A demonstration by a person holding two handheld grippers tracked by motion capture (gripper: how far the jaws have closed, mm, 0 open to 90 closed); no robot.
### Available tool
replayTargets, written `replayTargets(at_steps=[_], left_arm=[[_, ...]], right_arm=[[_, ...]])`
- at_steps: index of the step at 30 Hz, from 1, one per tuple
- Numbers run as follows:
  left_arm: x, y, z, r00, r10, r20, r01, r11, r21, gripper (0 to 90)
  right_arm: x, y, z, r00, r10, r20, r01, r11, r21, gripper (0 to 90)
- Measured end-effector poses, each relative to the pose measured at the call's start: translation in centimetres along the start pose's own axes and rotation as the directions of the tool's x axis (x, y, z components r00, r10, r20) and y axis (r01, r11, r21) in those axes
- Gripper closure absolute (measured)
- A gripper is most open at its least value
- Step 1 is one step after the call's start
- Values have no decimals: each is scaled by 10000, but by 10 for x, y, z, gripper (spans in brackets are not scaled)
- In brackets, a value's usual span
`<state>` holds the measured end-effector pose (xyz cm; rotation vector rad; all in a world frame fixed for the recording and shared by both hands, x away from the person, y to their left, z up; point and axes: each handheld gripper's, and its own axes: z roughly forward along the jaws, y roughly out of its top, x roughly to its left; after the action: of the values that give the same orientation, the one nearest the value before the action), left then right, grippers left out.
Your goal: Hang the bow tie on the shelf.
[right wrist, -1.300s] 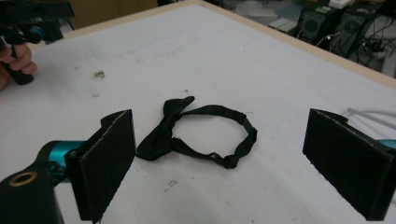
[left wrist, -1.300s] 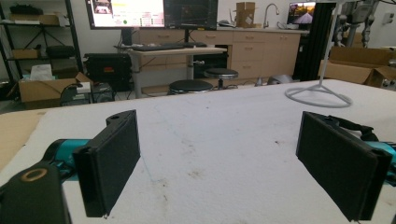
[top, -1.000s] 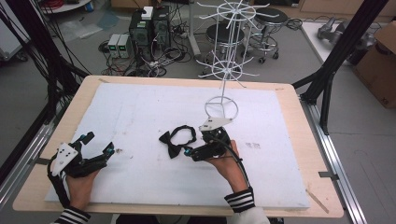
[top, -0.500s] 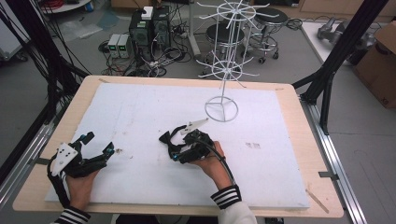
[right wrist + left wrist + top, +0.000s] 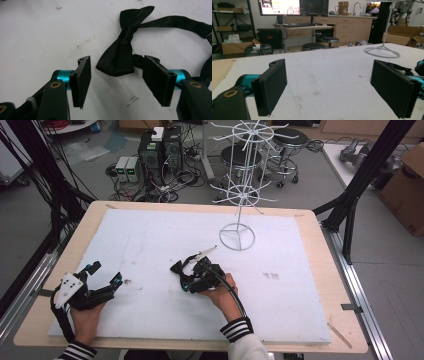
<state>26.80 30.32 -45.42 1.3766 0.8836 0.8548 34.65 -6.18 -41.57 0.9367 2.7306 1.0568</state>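
Straddling the flat bow tie (image 5: 122, 47) — wings running along its reach — right gripper (image 5: 116, 75) gapes wide.

Grey floor (image 5: 395, 270) with tangled cables and computer towers (image 5: 160, 150). Black stools (image 5: 313, 46), desk with monitors (image 5: 293, 6), wooden cabinets (image 5: 352, 27), cardboard boxes (image 5: 404, 36) behind.

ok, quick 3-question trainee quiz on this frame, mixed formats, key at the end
1. True or false: the right gripper is shut on the bow tie.
2. Multiple choice: the wire rack stands (a) at the table's far side, (b) beside the left gripper, (c) lying flat.
3. Fill in: the left gripper's jaws are ____.

Key: 1 false, jaws open with the bow tie's lower wing between them; 2 a; 3 open, with bare white mat between them.
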Motion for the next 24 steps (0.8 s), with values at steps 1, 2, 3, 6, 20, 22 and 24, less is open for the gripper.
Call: replayTargets(at_steps=[1,2,3,6,20,22,24], left_arm=[[0,0,0,10000,7,-4,-7,10000,1,141],[0,0,0,10000,3,-2,-3,10000,0,141],[0,0,0,10000,3,-2,-3,10000,0,142],[0,0,0,10000,2,-3,-2,10000,1,141],[0,0,0,10000,8,-6,-8,10000,6,142],[0,0,0,10000,0,-2,0,10000,8,142],[0,0,0,10000,19,1,-19,10000,23,142]], right_arm=[[0,0,1,10000,-34,-25,34,10000,6,416],[-1,1,2,10000,40,-11,-40,10000,57,425],[-1,1,4,10000,38,-4,-37,10000,60,436],[-1,2,5,9999,117,30,-117,9999,106,456],[-7,2,12,9968,786,123,-790,9961,401,575],[-8,1,13,9953,970,40,-971,9938,548,614],[-9,1,14,9943,1063,-27,-1060,9928,552,626]])
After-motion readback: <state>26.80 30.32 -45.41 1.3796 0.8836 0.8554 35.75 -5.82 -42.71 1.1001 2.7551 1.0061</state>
